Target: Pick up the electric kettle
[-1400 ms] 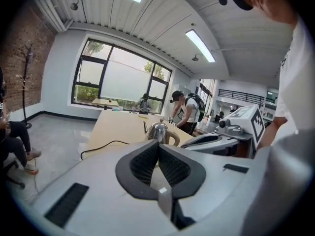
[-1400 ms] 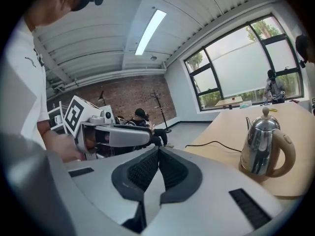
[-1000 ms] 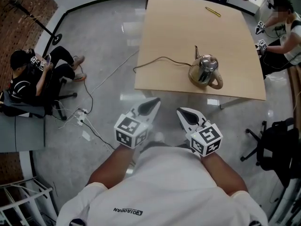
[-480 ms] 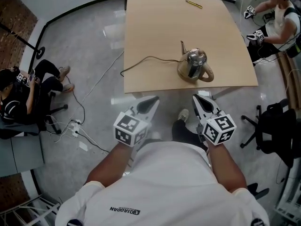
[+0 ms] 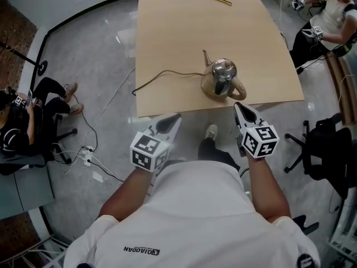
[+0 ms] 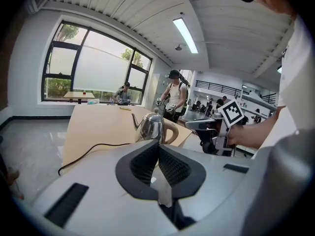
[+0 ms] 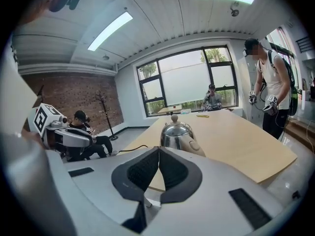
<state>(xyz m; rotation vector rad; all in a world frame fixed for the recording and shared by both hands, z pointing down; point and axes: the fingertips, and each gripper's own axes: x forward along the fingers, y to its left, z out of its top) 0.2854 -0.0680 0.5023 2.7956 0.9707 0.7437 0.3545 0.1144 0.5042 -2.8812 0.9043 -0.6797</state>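
Note:
A shiny steel electric kettle (image 5: 221, 80) with a tan handle and a thin spout stands near the front edge of the wooden table (image 5: 167, 32); its black cord (image 5: 162, 76) trails off to the left. It also shows in the left gripper view as the kettle (image 6: 152, 127) and in the right gripper view as the kettle (image 7: 178, 134). My right gripper (image 5: 241, 109) is shut and empty, just short of the table edge, close to the kettle's handle. My left gripper (image 5: 170, 121) is shut and empty, below the table edge, left of the kettle.
A yellow pen (image 5: 221, 0) lies at the table's far side. A person sits on a chair (image 5: 25, 127) at the left, with cables and a power strip (image 5: 86, 156) on the floor. Another person (image 5: 334, 15) sits at the far right. A black chair (image 5: 326, 149) stands at the right.
Both grippers have moved forward toward the table, the right one much farther, ending close to the kettle. The view has shifted nearer to the table. Both stayed shut.

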